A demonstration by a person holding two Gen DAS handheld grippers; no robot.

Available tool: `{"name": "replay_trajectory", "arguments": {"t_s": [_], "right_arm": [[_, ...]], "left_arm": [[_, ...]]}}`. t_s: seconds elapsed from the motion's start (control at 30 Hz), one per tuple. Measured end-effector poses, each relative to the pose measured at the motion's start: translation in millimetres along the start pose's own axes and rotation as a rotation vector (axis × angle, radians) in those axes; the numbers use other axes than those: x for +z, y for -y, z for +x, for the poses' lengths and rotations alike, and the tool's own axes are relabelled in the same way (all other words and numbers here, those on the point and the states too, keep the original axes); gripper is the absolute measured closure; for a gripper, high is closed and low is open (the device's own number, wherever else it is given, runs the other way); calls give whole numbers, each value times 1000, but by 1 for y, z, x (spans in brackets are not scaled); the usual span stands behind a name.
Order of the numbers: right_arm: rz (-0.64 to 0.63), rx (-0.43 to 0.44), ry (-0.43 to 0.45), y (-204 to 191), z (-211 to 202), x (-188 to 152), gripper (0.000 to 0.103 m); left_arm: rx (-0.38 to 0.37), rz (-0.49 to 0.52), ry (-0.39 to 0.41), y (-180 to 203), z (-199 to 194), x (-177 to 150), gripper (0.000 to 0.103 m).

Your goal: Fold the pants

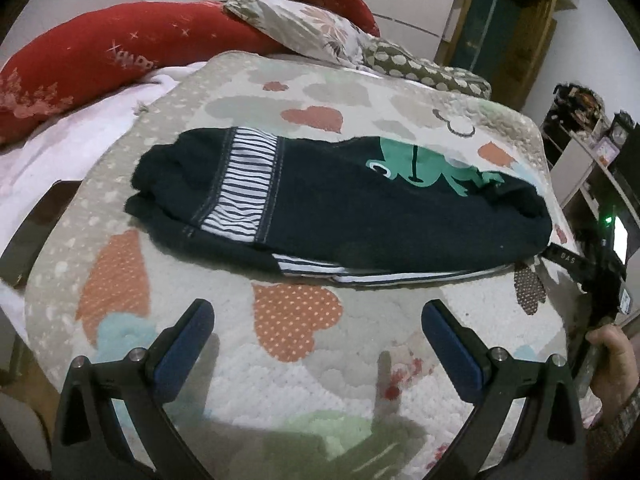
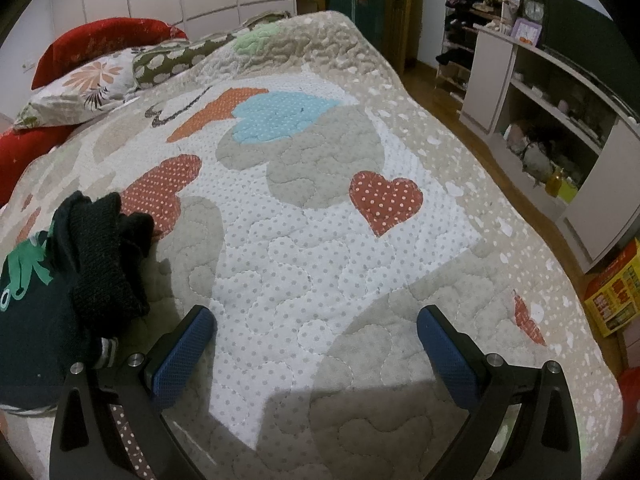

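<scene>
Dark navy knit pants (image 1: 340, 200) with striped bands and a green frog print lie folded on the quilted heart-patterned bedspread (image 2: 320, 240). My left gripper (image 1: 316, 344) hangs spread wide near them; my right gripper (image 2: 316, 344), also spread and holding nothing, sits just right of their bunched end.

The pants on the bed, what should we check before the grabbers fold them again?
1. Left gripper jaws wide open, holding nothing: ok.
2. Right gripper jaws open, holding nothing: ok.
3. Pants lying on the quilt, already doubled over lengthwise: ok.
4. Pants smooth: not ok, the dark end is bunched up in the right wrist view.
5. Striped edge peeks out underneath, layers not lined up: not ok.
6. Pillows far from the pants: ok.
</scene>
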State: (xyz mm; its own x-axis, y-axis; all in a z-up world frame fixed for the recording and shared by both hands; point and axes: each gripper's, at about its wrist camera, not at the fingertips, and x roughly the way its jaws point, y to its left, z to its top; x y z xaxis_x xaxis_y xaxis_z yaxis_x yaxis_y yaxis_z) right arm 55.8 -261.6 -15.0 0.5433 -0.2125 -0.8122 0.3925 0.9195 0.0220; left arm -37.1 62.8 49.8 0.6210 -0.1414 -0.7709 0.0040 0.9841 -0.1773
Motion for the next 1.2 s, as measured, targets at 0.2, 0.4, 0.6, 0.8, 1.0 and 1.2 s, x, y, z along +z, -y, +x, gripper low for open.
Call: {"name": "replay_trajectory", "arguments": {"t_s": [0.2,0.4,0.6,0.8,1.0,1.2], "right_arm": [[-22,-9,-103,0,7,11,0],[-26,-36,-78,1,-15,-3,9],[1,28,225,0,-101,-27,7],[-28,427,3,-29,-93,-17,6],[73,935,-284,-93,-60,-25,51],[75,1028,-412,-144,-39,-40,52]], "left_arm": [[28,-11,4,-1,-15,-13,0],[40,14,9,2,-21,-19,0],[-36,-98,20,-27,-20,-8,0],[-84,-214,3,-70,-10,14,0],[-271,-332,-119,-80,18,34,30],[-302,-352,-150,-74,44,51,30]]}}
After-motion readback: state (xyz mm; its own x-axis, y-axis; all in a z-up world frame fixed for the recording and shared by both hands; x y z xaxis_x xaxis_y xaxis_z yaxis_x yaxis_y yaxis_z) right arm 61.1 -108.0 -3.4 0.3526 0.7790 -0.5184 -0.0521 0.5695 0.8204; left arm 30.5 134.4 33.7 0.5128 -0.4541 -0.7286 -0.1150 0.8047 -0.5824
